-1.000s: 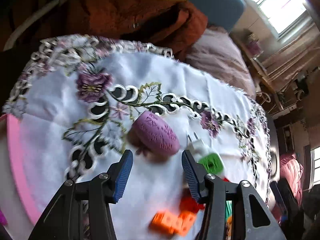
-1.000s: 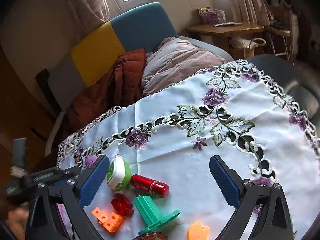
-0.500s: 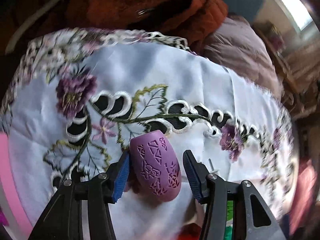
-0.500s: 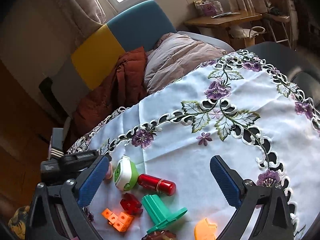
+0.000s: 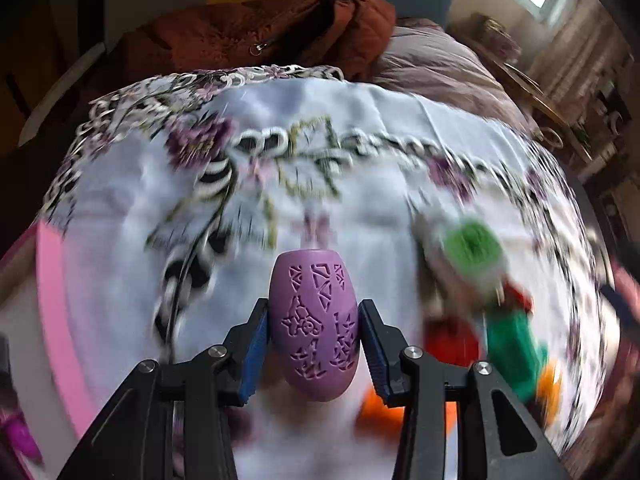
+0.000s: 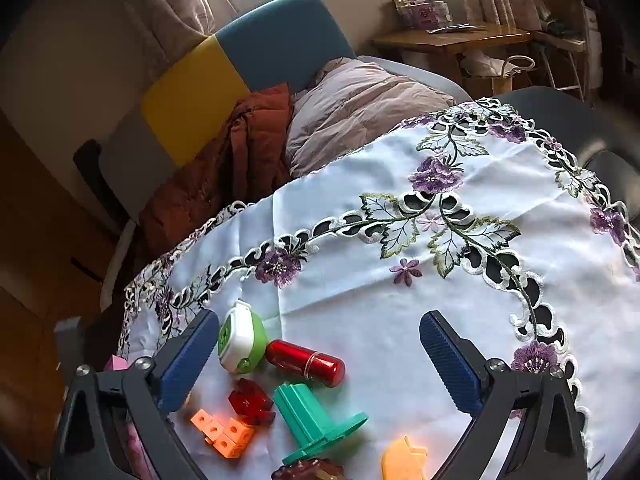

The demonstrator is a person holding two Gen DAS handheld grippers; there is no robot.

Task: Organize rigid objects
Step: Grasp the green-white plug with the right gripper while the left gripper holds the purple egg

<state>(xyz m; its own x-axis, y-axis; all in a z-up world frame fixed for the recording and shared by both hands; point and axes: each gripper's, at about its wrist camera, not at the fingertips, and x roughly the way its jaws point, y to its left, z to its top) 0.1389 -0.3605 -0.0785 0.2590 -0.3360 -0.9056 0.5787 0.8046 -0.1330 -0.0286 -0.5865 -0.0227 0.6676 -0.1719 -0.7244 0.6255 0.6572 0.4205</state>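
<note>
A purple egg-shaped shell [image 5: 314,328] with cut-out patterns sits between the blue pads of my left gripper [image 5: 314,308]. The jaws are closing and both pads touch its sides; it stays sharp while the embroidered tablecloth [image 5: 360,152] behind blurs. My right gripper [image 6: 320,320] hangs open over the cloth with nothing between its fingers. Below it lie a green-and-white gadget [image 6: 240,340], a red cylinder [image 6: 306,362], a red translucent block [image 6: 250,400], joined orange cubes [image 6: 222,436] and a teal flanged piece [image 6: 316,424].
A pink rim [image 5: 56,320] shows at the cloth's left edge. An orange-yellow piece [image 6: 404,460] and a brown item [image 6: 308,474] lie at the near edge. A rust jacket [image 6: 224,168] and a pale quilt [image 6: 360,112] lie on the sofa behind the table.
My left gripper came down around the purple shell, closed its pads onto it, and the view has swung sideways with the shell between them. The right gripper has stayed put.
</note>
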